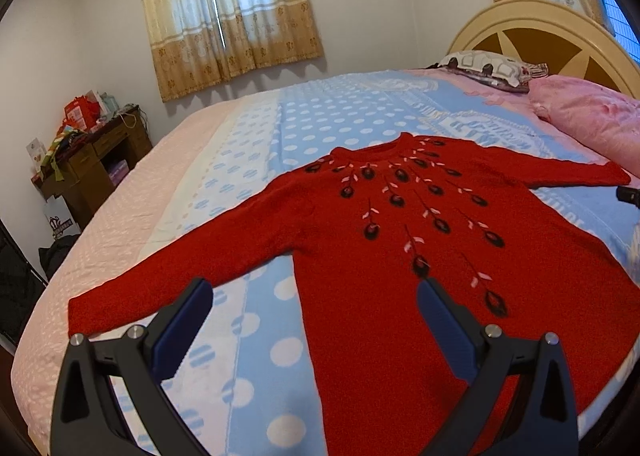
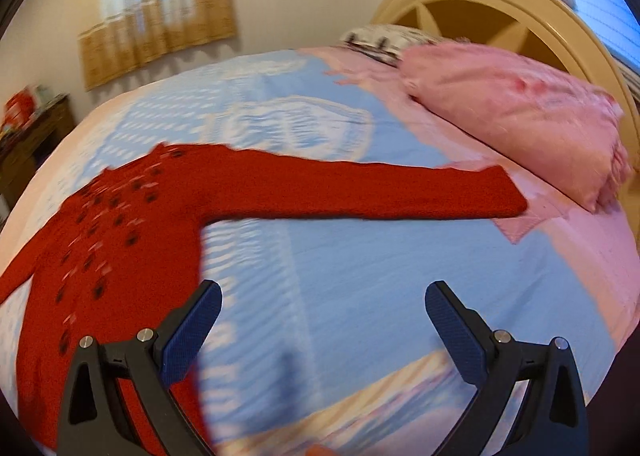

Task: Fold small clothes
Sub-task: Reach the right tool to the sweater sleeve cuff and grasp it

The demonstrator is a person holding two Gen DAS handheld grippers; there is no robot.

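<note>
A red sweater (image 1: 400, 256) with black and pink flower embroidery lies flat and face up on the bed, both sleeves spread out. My left gripper (image 1: 314, 292) hovers open above its lower left side, near the left sleeve (image 1: 168, 280). In the right wrist view the red sweater (image 2: 112, 240) is at the left and its right sleeve (image 2: 360, 192) stretches toward the pink pillow. My right gripper (image 2: 322, 296) hangs open over the blue blanket below that sleeve, holding nothing. This view is motion-blurred.
The bed carries a blue polka-dot blanket (image 1: 320, 112) over pink sheets. A pink pillow (image 1: 588, 116) and a patterned pillow (image 1: 488, 68) lie by the cream headboard (image 1: 540, 28). A cluttered wooden desk (image 1: 92, 160) stands left of the bed.
</note>
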